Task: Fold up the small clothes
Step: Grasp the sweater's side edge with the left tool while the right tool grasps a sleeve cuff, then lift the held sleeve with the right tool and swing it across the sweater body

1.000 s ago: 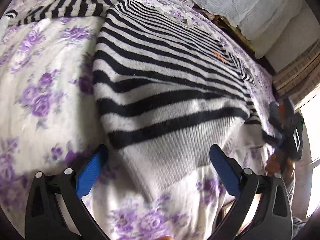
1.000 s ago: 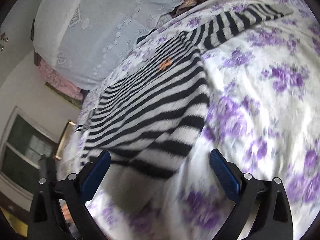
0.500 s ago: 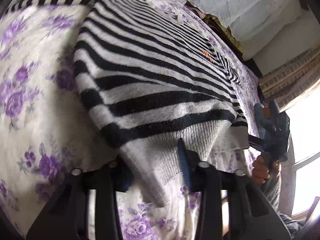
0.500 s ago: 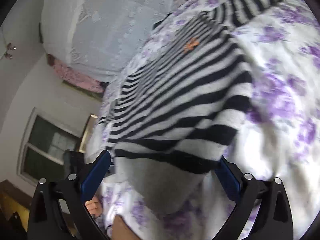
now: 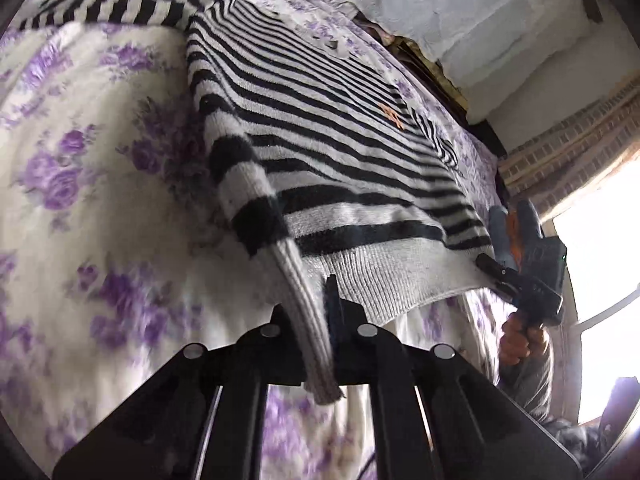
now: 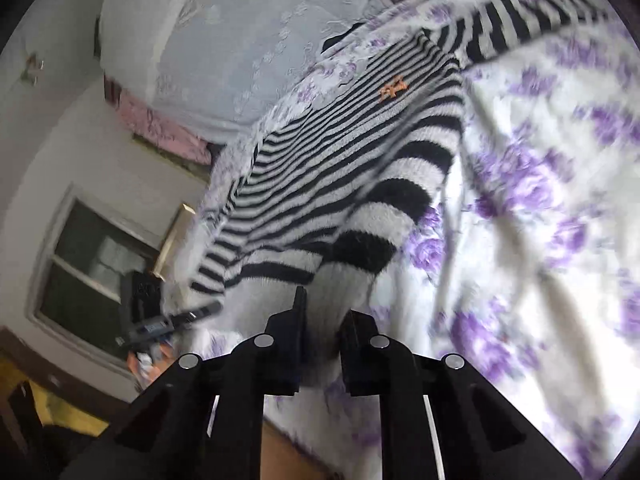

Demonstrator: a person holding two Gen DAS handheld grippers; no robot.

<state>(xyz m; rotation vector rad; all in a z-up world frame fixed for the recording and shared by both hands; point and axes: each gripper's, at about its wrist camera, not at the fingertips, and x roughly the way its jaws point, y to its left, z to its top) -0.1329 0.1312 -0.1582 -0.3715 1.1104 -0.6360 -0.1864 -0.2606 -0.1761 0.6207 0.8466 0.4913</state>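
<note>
Now that both sets of jaws have gone from wide open a second ago to clamped, the hem is grabbed at two points: left gripper [image 5: 310, 312] is fully shut on the ribbed hem of the striped sweater [image 5: 320, 152], with a pinched ridge of knit running up from between its fingers toward 11 o'clock; right gripper [image 6: 322, 320] has its jaws closing on the white hem band at the other bottom corner, cloth already bunched between the pads, small gap left

Sweater lies face up on the purple floral bedsheet [image 5: 80, 200], orange logo [image 5: 392, 114] visible on the chest, one sleeve stretched out at 11 o'clock in the left wrist view. In that view the right gripper shows at 3 o'clock, gripped by the person's hand [image 5: 520, 340], hem pulled taut between the two tools and lifted slightly off the sheet

My read: grasp step done, fold not begun. Next is carrying the hem up toward the collar. Risk: thick rib slipping from the right pads
</note>
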